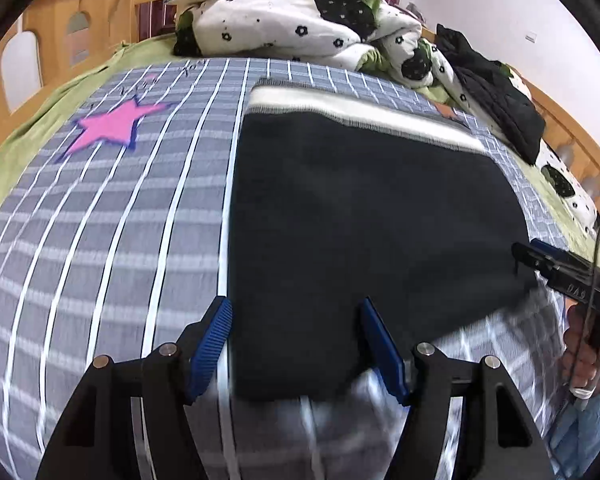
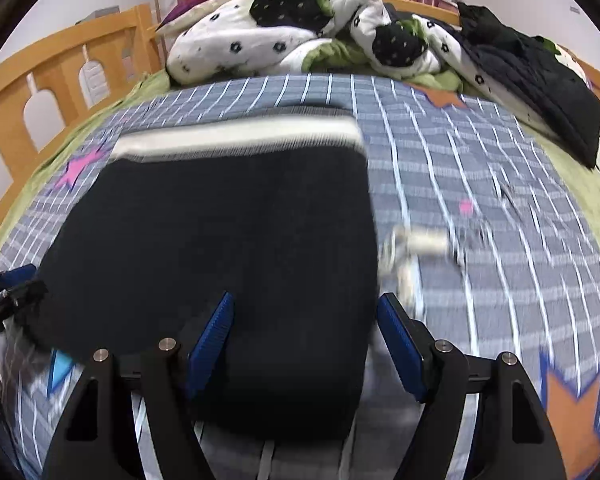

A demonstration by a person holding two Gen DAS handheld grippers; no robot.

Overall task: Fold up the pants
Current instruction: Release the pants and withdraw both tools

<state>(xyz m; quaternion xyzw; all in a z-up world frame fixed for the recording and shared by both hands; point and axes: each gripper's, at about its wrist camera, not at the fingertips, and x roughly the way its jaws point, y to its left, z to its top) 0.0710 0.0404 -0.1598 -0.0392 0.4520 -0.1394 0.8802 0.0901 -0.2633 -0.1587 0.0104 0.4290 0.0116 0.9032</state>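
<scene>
Black and folded into a thick block, the pants (image 1: 364, 232) lie flat on the grey checked bedsheet (image 1: 100, 240), their white waistband (image 1: 352, 114) on the far side, toward the rumpled duvet (image 1: 300, 24). Your left gripper (image 1: 296, 344) stands spread wide over the pants' near left corner, gripping nothing. Your right gripper (image 2: 304, 340) is likewise parted at the near right corner; blur hides whether either touches the cloth.

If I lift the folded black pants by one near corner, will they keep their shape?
Probably not. The black knit pants with a white waistband lie flat and limp on the grey checked bedspread, so the layers would likely droop and unfold. They look soft, not slippery.
</scene>
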